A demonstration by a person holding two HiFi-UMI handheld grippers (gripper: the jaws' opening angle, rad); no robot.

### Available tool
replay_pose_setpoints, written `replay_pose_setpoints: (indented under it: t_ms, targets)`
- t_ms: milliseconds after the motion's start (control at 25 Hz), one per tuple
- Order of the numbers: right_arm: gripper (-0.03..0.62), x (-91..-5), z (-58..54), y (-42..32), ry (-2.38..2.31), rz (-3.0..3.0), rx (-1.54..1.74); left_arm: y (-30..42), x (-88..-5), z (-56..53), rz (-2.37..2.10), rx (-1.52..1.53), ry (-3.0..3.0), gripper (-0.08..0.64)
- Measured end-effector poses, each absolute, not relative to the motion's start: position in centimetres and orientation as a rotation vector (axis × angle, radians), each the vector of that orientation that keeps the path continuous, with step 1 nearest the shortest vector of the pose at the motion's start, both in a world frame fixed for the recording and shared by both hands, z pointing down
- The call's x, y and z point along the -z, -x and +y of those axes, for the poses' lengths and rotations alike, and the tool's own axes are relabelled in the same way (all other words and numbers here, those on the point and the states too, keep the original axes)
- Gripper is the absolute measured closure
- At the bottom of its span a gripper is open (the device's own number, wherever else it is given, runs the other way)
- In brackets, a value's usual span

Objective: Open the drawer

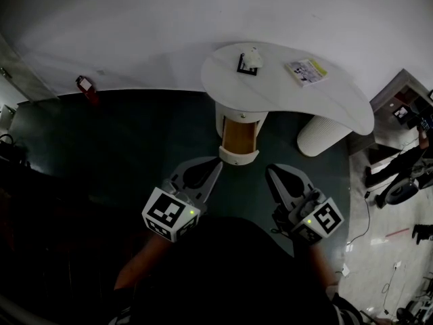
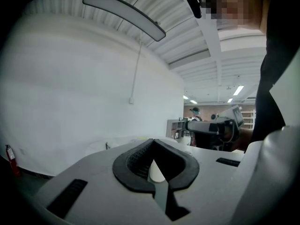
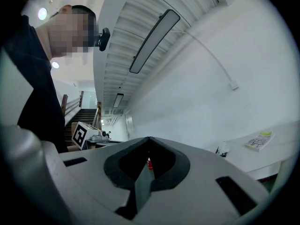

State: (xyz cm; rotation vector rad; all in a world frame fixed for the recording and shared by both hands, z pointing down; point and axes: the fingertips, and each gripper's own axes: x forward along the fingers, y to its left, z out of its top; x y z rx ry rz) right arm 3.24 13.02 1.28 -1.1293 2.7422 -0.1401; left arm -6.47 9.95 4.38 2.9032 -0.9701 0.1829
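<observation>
The left gripper (image 1: 215, 166) has its jaws pressed together at the tips, as its own view (image 2: 152, 142) shows, with nothing pinched between them that I can make out; the right gripper (image 1: 270, 171) is likewise pressed together and empty (image 3: 149, 139); in the head view both point toward 12 o'clock, the left one's tip just beside the drawer front at its 8 o'clock, whether touching I cannot tell, the right one's tip near it at 4 o'clock but apart; the drawer (image 1: 238, 139) stands pulled out of a white pedestal (image 1: 223, 119) toward the person, its tan inside showing behind a white front; the pedestal carries a white curved counter (image 1: 331, 103); on the counter lie a marker card (image 1: 247, 63) with a small pale object on it and, at its 3 o'clock, a booklet (image 1: 306, 71); a white cylinder (image 1: 321, 135) stands on the dark floor (image 1: 128, 147) at the drawer's 3 o'clock; a red fire extinguisher (image 1: 84, 85) sits far off at 10 o'clock by the wall.
</observation>
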Motion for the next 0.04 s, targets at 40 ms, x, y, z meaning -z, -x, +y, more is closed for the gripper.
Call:
replay_pose_setpoints:
  t_ms: [40]
  targets:
    - [0.577,-1.28,13.14,-3.42,1.133,2.742,0.139,6.33,-4.36,10.03,-0.968,-0.184,-2.904,0.548]
